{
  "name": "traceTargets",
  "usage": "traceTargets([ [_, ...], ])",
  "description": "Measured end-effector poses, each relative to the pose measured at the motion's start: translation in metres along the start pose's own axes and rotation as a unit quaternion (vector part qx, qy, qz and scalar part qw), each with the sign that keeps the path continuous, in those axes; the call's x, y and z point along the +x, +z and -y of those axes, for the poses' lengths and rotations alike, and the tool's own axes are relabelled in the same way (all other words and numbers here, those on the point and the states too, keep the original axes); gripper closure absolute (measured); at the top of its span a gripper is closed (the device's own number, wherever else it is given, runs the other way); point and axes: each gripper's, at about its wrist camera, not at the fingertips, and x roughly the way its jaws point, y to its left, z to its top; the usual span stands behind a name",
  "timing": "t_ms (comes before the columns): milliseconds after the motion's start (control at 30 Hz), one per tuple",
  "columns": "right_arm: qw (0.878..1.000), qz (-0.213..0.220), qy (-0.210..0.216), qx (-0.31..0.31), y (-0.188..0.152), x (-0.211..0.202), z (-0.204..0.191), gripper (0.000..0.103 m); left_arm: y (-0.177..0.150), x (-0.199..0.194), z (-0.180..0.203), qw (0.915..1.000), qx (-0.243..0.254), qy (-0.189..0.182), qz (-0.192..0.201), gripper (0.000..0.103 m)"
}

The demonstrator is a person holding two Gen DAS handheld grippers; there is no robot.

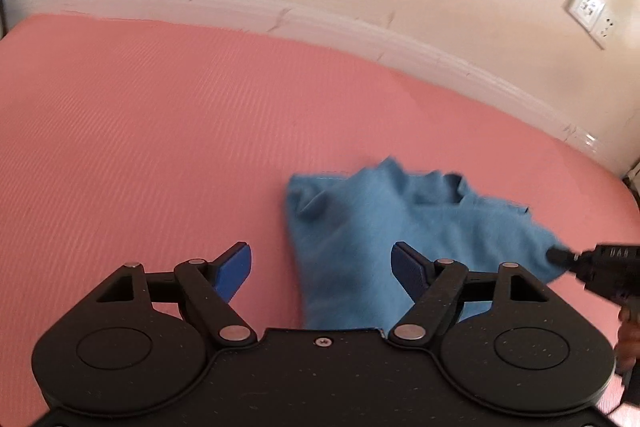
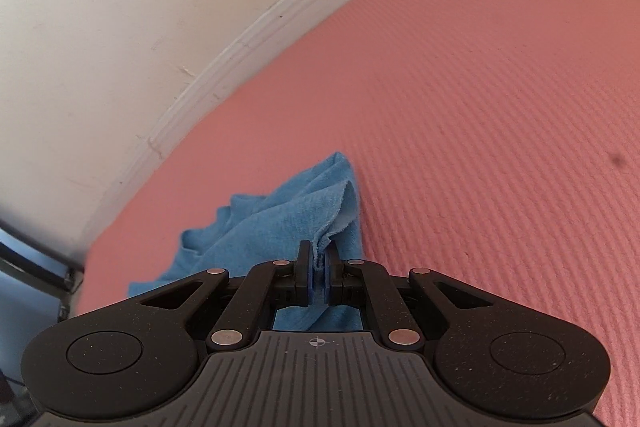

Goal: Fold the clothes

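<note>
Cloth point(image 2: 280, 219) is pinched in my right tongs point(image 2: 319, 267) — the two blue pads are pressed together on a bunched, frayed edge of it, and the rest of the fabric trails away ahead and to the left of those fingers onto the pink mat point(image 2: 480, 107). My left tongs point(image 1: 322, 267) stand spread wide with nothing between them, hanging just short of the near end of the same cloth point(image 1: 360, 227); its left border runs between my open pads and a little to the right of centre.

I judge this to be the opening of a fold: one corner is taken, the second is not yet. The next move calls for my left tongs to go forward and down onto a free edge or corner near their right pad, close on a single layer, and then for both hands to draw apart so the piece spreads flat before it is doubled over.

The thing itself is a blue, soft, towel-like piece, rumpled into ridges and hollows, with a raw fringe where I grip it. From the left view my right tongs point(image 1: 560, 257) show at the cloth's far right side, tugging it into a point. It should drape limply — I expect creases to need smoothing.
</note>
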Motion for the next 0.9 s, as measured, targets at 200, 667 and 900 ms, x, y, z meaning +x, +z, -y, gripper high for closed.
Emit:
traceTargets([
  [200, 1.000, -0.007, 0.008, -0.001, -0.005, -0.007, -0.009, 0.099, 0.010, 0.039, -0.001, 0.9993, -0.036, 0.001, -0.012, 0.029],
  [667, 1.000, -0.024, 0.019, 0.001, -0.011, -0.009, -0.004, 0.099, 0.072, 0.075, -0.054, 0.9844, -0.161, 0.020, -0.067, 0.030],
  [900, 0.999, -0.029, 0.021, -0.010, -0.014, -0.008, -0.011, 0.098, 0.086, 0.106, -0.023, 0.9788, -0.117, 0.038, -0.164, 0.049],
])
